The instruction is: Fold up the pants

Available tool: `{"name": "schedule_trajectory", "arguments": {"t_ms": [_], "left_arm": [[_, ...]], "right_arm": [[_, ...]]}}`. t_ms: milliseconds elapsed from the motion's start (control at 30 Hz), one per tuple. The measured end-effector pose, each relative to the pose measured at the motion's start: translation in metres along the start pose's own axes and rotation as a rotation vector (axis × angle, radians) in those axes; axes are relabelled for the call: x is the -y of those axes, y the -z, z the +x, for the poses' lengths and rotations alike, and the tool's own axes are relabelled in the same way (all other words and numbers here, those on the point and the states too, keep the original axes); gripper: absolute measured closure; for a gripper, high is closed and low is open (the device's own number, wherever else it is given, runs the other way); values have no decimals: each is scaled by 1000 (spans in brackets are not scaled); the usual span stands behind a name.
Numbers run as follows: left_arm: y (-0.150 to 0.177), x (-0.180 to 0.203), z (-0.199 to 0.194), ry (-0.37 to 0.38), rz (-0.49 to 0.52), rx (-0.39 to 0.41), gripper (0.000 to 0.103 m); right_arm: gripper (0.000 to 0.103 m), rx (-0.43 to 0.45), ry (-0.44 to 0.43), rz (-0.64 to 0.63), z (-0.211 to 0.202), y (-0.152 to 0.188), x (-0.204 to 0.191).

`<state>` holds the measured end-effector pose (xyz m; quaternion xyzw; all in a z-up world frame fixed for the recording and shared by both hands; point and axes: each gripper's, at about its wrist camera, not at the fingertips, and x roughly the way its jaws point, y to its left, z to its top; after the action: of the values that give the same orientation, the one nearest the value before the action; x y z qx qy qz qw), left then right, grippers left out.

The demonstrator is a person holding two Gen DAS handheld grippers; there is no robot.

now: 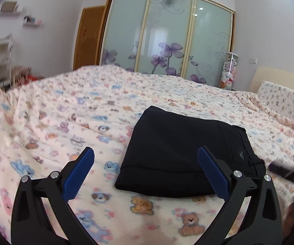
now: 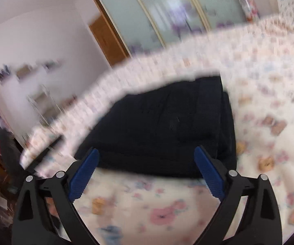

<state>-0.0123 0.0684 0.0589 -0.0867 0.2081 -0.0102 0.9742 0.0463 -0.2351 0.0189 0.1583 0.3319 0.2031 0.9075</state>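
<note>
Pants [image 1: 175, 153] are seen folded compact on the bedspread [image 1: 65, 112]. Left gripper [image 1: 147, 173] and right gripper [image 2: 147, 171] are spread, empty. Risk: the top layer could be snagged by a pad and the fold undone.

Matt black cloth pants [image 1: 173, 153] lie on a fleecy printed blanket [image 1: 65, 112]; frosted glass wardrobe doors [image 1: 167, 30] sit in wood frames.

Folded black pants [image 2: 163, 126] lie on a bed [image 2: 269, 106] spread with a bear-print blanket, just beyond the right claw [image 2: 147, 155], its blue-padded jaws spread wide and empty; the view is motion-blurred.
</note>
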Motion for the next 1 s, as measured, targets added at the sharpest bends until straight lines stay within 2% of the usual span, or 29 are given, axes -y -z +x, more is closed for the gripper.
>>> {"name": "schedule_trajectory", "arguments": {"t_ms": [33, 67, 167, 267, 367, 433, 533, 667, 1000], "left_arm": [[-4, 1, 3, -5, 2, -15, 2], [-6, 3, 5, -14, 11, -22, 2], [-21, 12, 9, -33, 52, -20, 2], [-38, 18, 14, -21, 85, -10, 2], [-54, 27, 34, -40, 178, -50, 2], [-60, 37, 49, -90, 286, -76, 2], [-61, 44, 65, -124, 363, -100, 2], [-65, 37, 89, -154, 369, -157, 2], [-63, 19, 114, -248, 410, -187, 2]], "right_arm": [[6, -86, 50, 4, 17, 3, 6], [6, -88, 63, -17, 21, 7, 6], [6, -47, 33, -27, 3, -2, 2], [6, 8, -18, 53, -17, -21, 19], [6, -45, -25, 151, -18, -44, 48], [6, -86, 11, 169, -12, -58, 63], [6, -135, 47, 178, 1, -71, 79], [6, -189, 41, 207, 21, -79, 91], [6, -267, 5, 179, 47, -70, 100]]}}
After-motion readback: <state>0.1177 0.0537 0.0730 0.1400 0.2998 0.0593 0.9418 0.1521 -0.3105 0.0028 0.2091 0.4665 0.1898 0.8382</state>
